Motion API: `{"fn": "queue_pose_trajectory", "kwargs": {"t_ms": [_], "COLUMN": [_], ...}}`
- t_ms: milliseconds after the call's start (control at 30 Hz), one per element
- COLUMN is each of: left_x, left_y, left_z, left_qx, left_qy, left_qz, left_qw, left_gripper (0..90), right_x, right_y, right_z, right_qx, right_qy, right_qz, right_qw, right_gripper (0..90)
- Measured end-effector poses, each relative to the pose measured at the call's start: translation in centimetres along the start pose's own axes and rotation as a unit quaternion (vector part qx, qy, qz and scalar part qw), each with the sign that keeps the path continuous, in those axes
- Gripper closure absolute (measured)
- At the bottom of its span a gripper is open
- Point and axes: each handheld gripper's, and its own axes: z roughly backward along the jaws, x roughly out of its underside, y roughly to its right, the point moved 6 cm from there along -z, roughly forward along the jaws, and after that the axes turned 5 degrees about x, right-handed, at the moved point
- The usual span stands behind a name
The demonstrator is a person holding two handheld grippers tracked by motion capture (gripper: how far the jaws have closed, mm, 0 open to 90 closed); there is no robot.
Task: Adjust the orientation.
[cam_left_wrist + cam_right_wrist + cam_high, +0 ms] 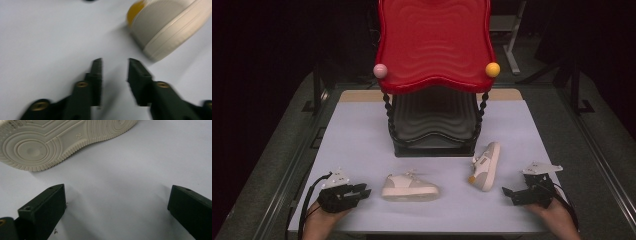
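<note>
Two small white shoes lie on the pale table (357, 145). The left shoe (409, 187) stands upright on its sole, side on to me; its heel with an orange tab (165, 27) is up and to the right of my left gripper (115, 61). That gripper (363, 190) rests low just left of the shoe, jaws a narrow gap apart with nothing between them. The right shoe (485, 167) lies tipped on its side, its ribbed sole (57, 140) facing my right gripper (117, 187). The right gripper (507, 192) stands wide open and empty, right of that shoe.
A two-tier stand rises behind the shoes: a red wavy top tray (434, 45) with a pink ball (380, 70) and a yellow ball (492, 69) at its front corners, and a black lower tray (434, 120). Dark floor surrounds the table.
</note>
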Motion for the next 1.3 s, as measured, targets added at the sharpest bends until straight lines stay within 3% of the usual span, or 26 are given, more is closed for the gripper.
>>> {"fn": "queue_pose_trajectory", "kwargs": {"t_ms": [67, 133, 267, 367, 533, 733, 1033, 1300], "left_x": [-0.8, -1.7, -3.3, -4.7, -5.8, -5.6, -5.2, -4.3], "left_y": [0.6, 1.1, 2.5, 3.9, 5.1, 5.5, 5.5, 6.5], "left_z": [0.5, 0.9, 1.2, 0.6, -1.7, -4.0, -3.8, -3.1], "left_qx": [0.016, 0.030, 0.048, 0.072, 0.097, 0.114, 0.124, 0.134], "left_qy": [0.019, 0.040, 0.065, 0.078, 0.065, 0.041, 0.050, 0.053], "left_qz": [-0.002, 0.005, -0.013, -0.029, -0.044, -0.049, -0.040, -0.039], "left_qw": [0.9997, 0.9987, 0.9967, 0.9939, 0.9922, 0.9914, 0.9901, 0.9888], "left_gripper": [89.2, 90.0, 90.0, 90.0, 90.0, 90.0, 90.0, 90.0], "right_x": [0.0, 0.0, 0.0, 0.0, 0.0, 0.0, 0.0, 0.0], "right_y": [0.0, 0.0, 0.0, 0.0, 0.0, 0.0, 0.0, 0.0], "right_z": [0.0, 0.0, 0.0, 0.0, 0.0, 0.0, 0.0, 0.0], "right_qx": [0.000, 0.000, 0.000, 0.000, 0.000, 0.000, 0.000, 0.000], "right_qy": [-0.001, 0.000, 0.000, 0.000, -0.001, 0.000, 0.000, 0.000], "right_qz": [-0.001, -0.001, 0.001, -0.001, 0.000, 0.000, 0.000, 0.000], "right_qw": [1.0000, 1.0000, 1.0000, 1.0000, 1.0000, 1.0000, 1.0000, 1.0000], "right_gripper": [1.0, 1.0, 1.1, 1.1, 1.0, 1.0, 1.0, 1.0]}}
